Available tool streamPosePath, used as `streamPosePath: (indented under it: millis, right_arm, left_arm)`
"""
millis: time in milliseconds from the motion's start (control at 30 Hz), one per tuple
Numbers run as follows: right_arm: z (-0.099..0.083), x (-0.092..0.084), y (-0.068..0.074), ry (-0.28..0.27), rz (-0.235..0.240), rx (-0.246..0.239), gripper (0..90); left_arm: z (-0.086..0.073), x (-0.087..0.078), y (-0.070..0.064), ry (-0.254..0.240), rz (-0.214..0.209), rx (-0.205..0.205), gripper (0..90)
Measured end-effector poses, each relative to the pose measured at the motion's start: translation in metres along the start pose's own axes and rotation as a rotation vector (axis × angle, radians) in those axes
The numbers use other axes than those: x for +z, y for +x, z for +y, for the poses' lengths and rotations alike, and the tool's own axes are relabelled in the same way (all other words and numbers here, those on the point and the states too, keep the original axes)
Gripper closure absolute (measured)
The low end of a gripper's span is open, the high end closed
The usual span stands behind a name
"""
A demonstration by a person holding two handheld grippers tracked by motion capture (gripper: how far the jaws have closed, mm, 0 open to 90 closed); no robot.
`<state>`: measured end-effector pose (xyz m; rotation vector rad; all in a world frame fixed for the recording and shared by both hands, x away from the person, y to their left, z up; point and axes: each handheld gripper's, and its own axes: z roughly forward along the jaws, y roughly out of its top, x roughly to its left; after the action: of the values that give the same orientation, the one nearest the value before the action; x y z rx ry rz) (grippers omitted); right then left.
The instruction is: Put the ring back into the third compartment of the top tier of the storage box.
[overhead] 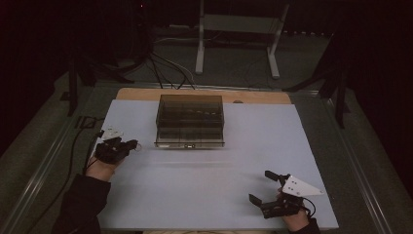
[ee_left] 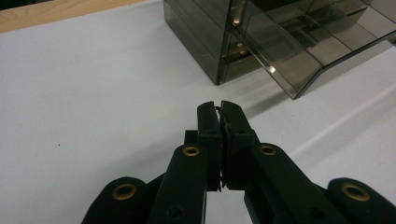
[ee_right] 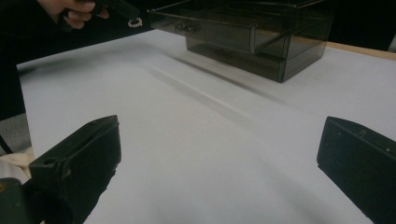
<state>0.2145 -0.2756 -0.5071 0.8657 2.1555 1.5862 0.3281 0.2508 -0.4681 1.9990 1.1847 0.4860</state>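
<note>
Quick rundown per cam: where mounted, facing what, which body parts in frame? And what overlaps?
High view: overhead, facing forward-down at the table; both forearms, left tongs, right tongs.
Left gripper view: on the shut tongs, facing the smoky drawer box.
Right gripper view: on the open tongs, facing the box; far hand.
All share box and table.

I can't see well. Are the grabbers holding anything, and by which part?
The left gripper is shut on a small ring, pinching its rim. The right gripper is open, holding nothing.
</note>
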Motion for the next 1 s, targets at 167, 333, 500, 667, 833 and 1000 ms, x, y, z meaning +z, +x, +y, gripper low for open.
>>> streamPosePath:
  millis: [167, 333, 500, 667, 833, 1000]
  right_arm:
    - [0.000, 0.000, 0.000, -0.001, 0.001, 0.001, 0.0]
    - [0.000, 0.000, 0.000, -0.004, 0.001, 0.000, 0.0]
    - [0.000, -0.001, 0.001, -0.004, -0.001, -0.001, 0.0]
    - [0.000, -0.001, 0.000, 0.000, -0.002, 0.002, 0.0]
    - [0.000, 0.000, 0.000, 0.003, -0.002, 0.002, 0.0]
    - [0.000, 0.000, 0.000, 0.001, -0.002, 0.001, 0.0]
  left_arm:
    - [0.005, -0.002, -0.002, -0.012, -0.009, 0.000, 89.6]
    - [0.010, -0.002, -0.005, -0.026, -0.011, 0.007, 89.6]
    - [0.015, -0.003, -0.007, -0.039, -0.016, 0.015, 89.6]
    - [0.020, -0.006, -0.010, -0.054, -0.028, 0.017, 89.6]
    - [0.024, -0.007, -0.012, -0.068, -0.044, 0.019, 89.6]
    - [0.030, -0.008, -0.015, -0.086, -0.062, 0.025, 89.6]
